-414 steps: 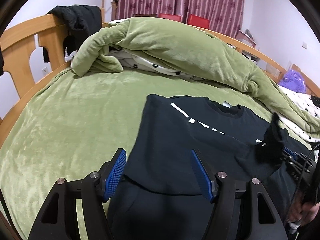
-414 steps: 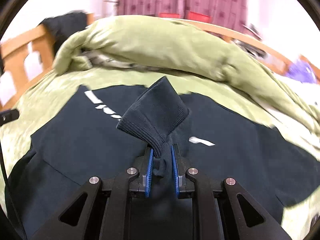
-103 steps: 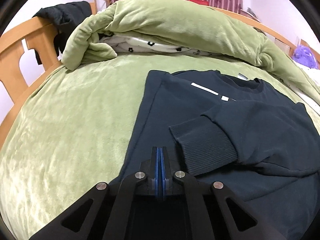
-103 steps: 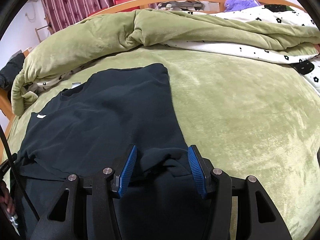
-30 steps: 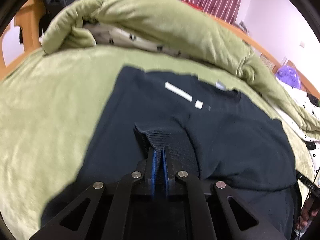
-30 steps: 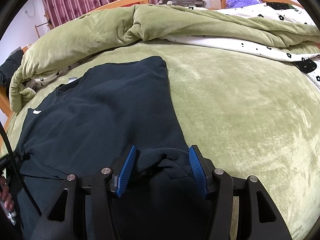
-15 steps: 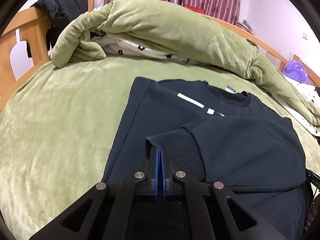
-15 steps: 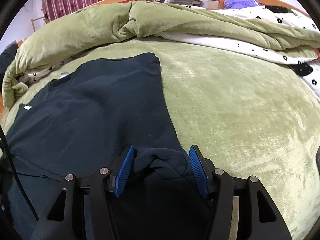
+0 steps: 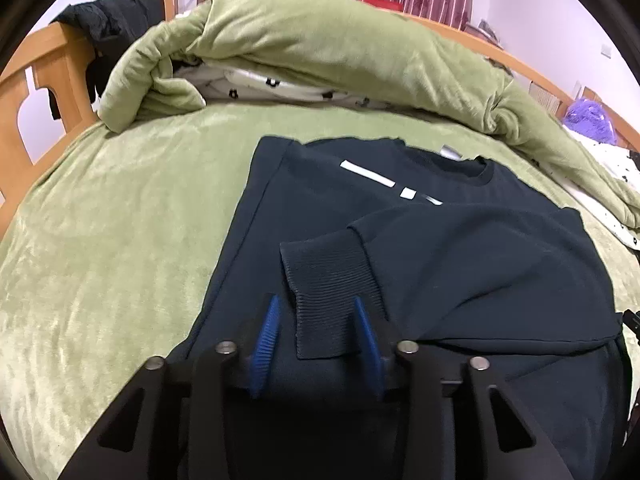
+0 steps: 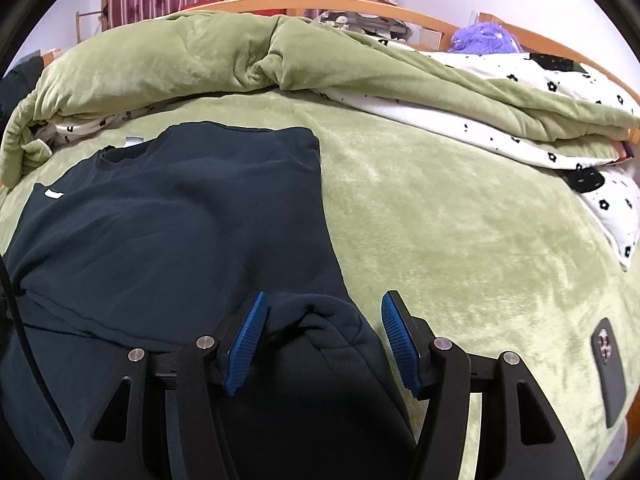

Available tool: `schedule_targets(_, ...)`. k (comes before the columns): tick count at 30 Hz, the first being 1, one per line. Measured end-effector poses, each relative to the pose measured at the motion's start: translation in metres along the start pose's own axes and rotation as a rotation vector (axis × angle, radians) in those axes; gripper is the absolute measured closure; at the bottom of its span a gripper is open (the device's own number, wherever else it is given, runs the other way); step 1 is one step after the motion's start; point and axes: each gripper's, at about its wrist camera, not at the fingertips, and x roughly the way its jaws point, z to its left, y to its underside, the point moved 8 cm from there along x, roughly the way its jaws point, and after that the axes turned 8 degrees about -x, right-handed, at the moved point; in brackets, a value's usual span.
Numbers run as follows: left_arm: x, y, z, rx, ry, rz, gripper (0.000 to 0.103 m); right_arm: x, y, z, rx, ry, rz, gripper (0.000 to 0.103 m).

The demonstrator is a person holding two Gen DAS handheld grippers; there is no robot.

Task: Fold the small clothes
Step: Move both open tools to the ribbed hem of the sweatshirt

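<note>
A dark navy sweatshirt [image 9: 304, 208] lies flat on the green bed cover, with a white stripe print near its collar. One sleeve is folded across the chest, and its ribbed cuff [image 9: 328, 284] lies between the blue pads of my left gripper [image 9: 316, 320], which is open. In the right wrist view the sweatshirt [image 10: 180, 216] fills the left half. My right gripper [image 10: 322, 324] is open, with a raised fold of the sweatshirt [image 10: 320, 316] at its right edge between the fingers.
A rolled green duvet [image 9: 320, 48] with white flowered lining lies across the back of the bed. A wooden bed frame [image 9: 28, 80] with dark clothing hung on it stands at the left. A dark remote-like object [image 10: 608, 364] lies at the right, near the bed's edge.
My left gripper has opened and let go of the ribbed cuff, which now lies flat on the sweatshirt's chest. My right gripper stays open over the same fold.
</note>
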Motion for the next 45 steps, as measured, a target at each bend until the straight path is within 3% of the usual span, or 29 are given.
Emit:
schedule_targets(9, -0.057, 0.003, 0.000, 0.018, 0.047, -0.077, 0.062, -0.052, -0.005, 0.002, 0.012, -0.034, -0.068, 0.045)
schedule_targets(16, -0.103, 0.018, 0.003, -0.029, 0.107, -0.080, 0.062, -0.089, 0.003, 0.004, 0.006, -0.069, -0.106, 0.046)
schedule_targets(20, -0.127, 0.034, -0.002, 0.004, 0.102, -0.094, 0.062, -0.120, 0.018, 0.007, -0.011, -0.093, -0.120, 0.046)
schedule_targets(26, -0.150, 0.070, 0.005, -0.002, 0.092, -0.034, 0.062, -0.163, 0.048, 0.013, -0.066, -0.117, -0.100, 0.046)
schedule_targets(31, -0.184, 0.089, 0.025, 0.019, 0.074, -0.044, 0.062, -0.199, 0.067, 0.007, -0.070, -0.120, -0.148, 0.046)
schedule_targets(41, -0.205, 0.127, 0.065, -0.033, 0.093, -0.068, 0.062, -0.195, 0.139, -0.003, 0.002, -0.171, -0.121, 0.046)
schedule_targets(45, -0.196, 0.146, 0.080, -0.060, 0.077, -0.038, 0.061, -0.183, 0.164, -0.011, 0.033, -0.177, -0.079, 0.056)
